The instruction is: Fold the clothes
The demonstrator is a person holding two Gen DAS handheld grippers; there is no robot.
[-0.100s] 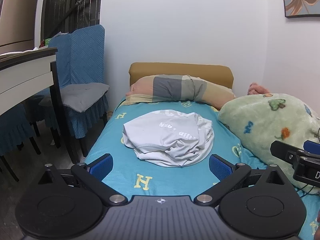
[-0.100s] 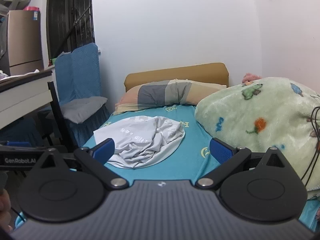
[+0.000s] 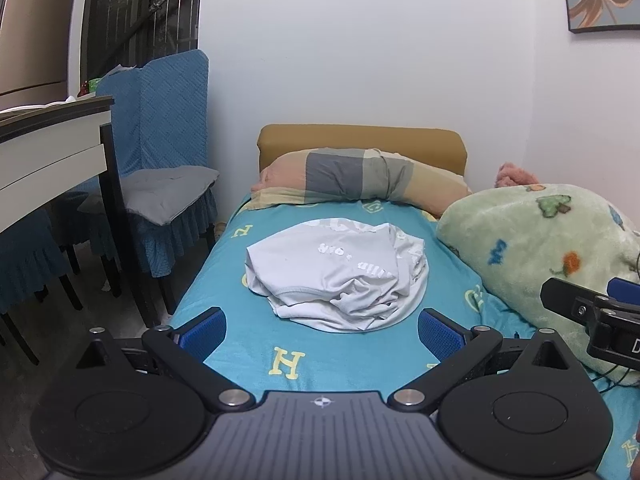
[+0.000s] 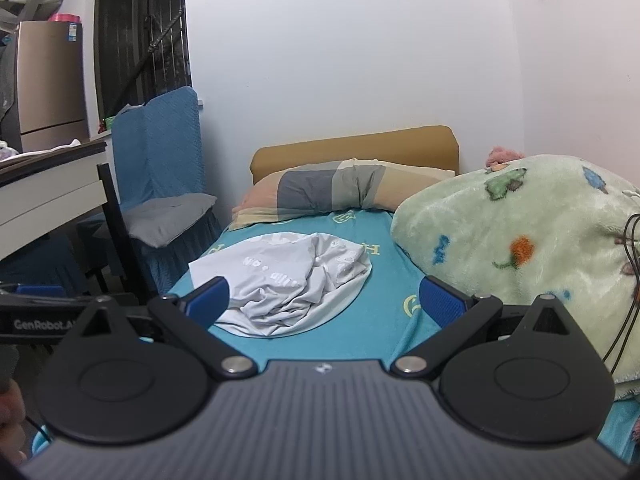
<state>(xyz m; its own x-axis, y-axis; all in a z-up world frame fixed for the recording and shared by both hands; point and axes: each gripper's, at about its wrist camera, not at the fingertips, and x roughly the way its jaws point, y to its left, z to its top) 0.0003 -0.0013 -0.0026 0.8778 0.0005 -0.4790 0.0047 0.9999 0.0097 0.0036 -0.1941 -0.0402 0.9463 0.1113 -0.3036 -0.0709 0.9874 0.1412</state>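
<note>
Here, left to right, with the garment as landmark:
Chair (image 3: 168, 184): left of the garment, off the bed.
Left gripper (image 3: 322, 334): your jaws wide, empty, short of the garment, aimed to reach it.
Garment (image 3: 336, 272): white, crumpled mid-bed (image 3: 248, 344), unfolded.
Right gripper (image 4: 324, 304): wide, empty, likewise short.
Blanket (image 4: 520, 248): heaped right, leaving folding room.

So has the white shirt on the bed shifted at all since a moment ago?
No. The white shirt sits in the same crumpled heap, just as far short of the pillow on the blue sheet in both views.
</note>
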